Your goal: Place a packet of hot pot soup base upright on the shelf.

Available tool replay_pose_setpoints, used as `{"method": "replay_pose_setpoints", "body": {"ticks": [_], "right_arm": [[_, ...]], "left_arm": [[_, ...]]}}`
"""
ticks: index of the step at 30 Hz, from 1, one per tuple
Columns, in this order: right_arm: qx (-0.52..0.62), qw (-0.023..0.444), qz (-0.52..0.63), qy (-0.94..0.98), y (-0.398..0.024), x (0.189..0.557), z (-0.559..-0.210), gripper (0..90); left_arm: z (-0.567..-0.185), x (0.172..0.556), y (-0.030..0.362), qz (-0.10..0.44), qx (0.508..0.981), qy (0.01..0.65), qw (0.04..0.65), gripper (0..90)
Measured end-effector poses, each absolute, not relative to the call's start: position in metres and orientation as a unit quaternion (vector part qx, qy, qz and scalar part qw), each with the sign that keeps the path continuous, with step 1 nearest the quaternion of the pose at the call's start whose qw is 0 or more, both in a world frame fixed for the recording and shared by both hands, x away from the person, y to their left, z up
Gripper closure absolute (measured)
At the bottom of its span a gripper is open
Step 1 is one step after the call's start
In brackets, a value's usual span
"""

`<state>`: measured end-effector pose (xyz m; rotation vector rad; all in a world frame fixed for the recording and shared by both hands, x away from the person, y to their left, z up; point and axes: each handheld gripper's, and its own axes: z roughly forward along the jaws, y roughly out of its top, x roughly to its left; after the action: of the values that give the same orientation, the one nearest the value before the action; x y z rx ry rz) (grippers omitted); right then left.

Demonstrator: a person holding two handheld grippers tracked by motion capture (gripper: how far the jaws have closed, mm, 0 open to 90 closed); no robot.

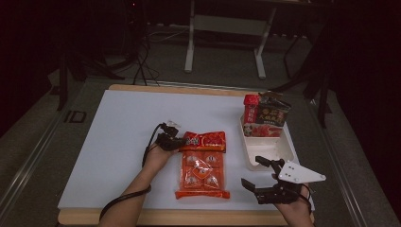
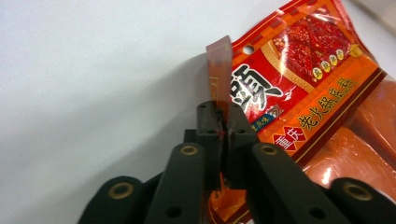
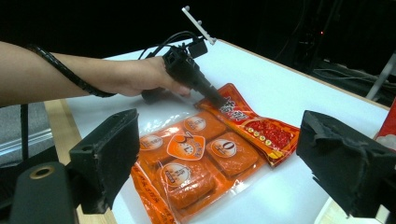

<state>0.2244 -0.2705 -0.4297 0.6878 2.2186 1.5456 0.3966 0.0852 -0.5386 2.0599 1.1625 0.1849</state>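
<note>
White table (image 1: 118, 142): orange packet (image 1: 202, 163), tray (image 1: 265, 150)

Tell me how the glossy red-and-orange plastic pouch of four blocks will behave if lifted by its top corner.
The glossy red-and-orange plastic pouch will probably sag, since the film corner already folds upright where the left gripper pinches it. The four blocks inside look dense, so it may hang bottom-heavy. The shiny film could slip from the pads.
</note>
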Motion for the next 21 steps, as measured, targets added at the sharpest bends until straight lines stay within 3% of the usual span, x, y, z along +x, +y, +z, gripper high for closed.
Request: {"method": "replay_pose_setpoints", "body": {"ticks": [4, 21], "right_arm": [[0.245, 0.173, 0.543, 0.784, -0.27, 0.225, -0.43, 13.3], [0.252, 0.173, 0.55, 0.777, -0.273, 0.226, -0.427, 13.5]], "left_arm": [[-0.529, 0.394, 0.081, 0.091, 0.811, 0.449, 0.363, 90.0], [-0.479, 0.357, 0.097, 0.116, 0.791, 0.404, 0.445, 90.0]]}}
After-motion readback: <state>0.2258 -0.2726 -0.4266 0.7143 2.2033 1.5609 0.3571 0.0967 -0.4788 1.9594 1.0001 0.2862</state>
